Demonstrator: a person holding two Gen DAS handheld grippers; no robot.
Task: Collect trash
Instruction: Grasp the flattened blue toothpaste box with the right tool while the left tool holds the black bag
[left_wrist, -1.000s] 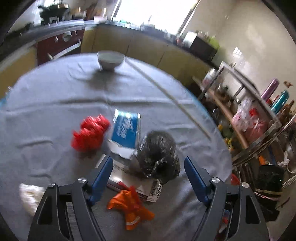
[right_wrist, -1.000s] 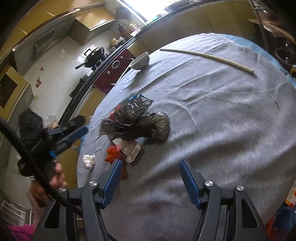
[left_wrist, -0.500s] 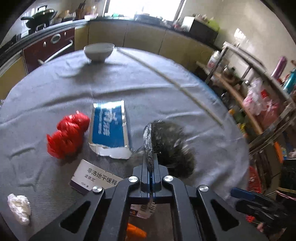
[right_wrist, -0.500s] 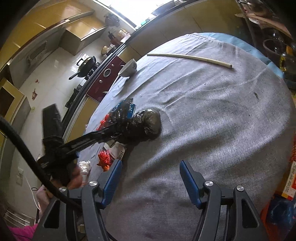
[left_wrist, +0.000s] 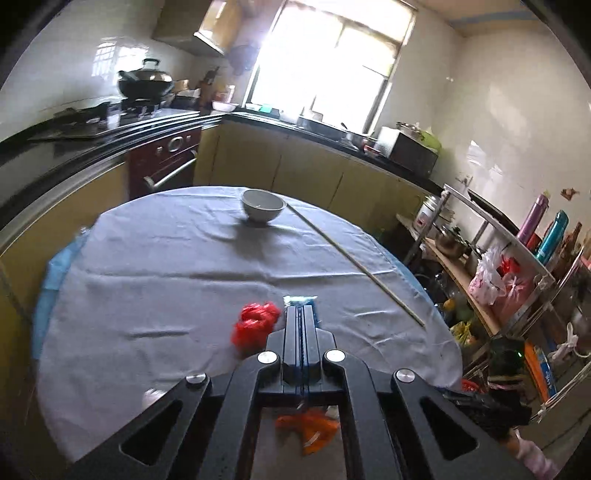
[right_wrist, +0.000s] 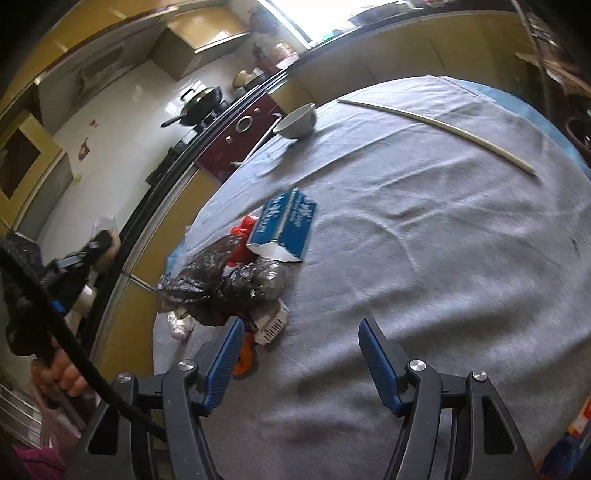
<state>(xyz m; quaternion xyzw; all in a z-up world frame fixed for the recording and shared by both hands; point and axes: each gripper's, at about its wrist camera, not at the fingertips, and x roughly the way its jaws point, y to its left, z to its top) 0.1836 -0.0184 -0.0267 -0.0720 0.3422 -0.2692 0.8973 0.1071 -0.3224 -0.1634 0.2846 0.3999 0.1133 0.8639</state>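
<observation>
My left gripper (left_wrist: 302, 314) has its jaws pressed together. In the right wrist view a black plastic bag (right_wrist: 225, 284) is stretched from the trash pile towards the left gripper (right_wrist: 79, 258) at the table's left edge, so it appears shut on the bag. The bag itself is hidden in the left wrist view. A red crumpled wrapper (left_wrist: 255, 325), a blue box (right_wrist: 290, 227), an orange wrapper (left_wrist: 308, 428), a white box (right_wrist: 271, 323) and a white wad (right_wrist: 181, 325) lie on the grey tablecloth (right_wrist: 424, 258). My right gripper (right_wrist: 299, 360) is open and empty above the cloth.
A white bowl (left_wrist: 263, 205) stands at the table's far side, with a long thin stick (left_wrist: 354, 264) lying beside it. A metal shelf rack (left_wrist: 509, 266) with bags and bottles stands to the right. Kitchen counters and a stove (left_wrist: 140, 107) run behind.
My left gripper closed on the black bag, then lifted and pulled back to the table's left, stretching the bag. The right gripper drifted slightly and stayed open.
</observation>
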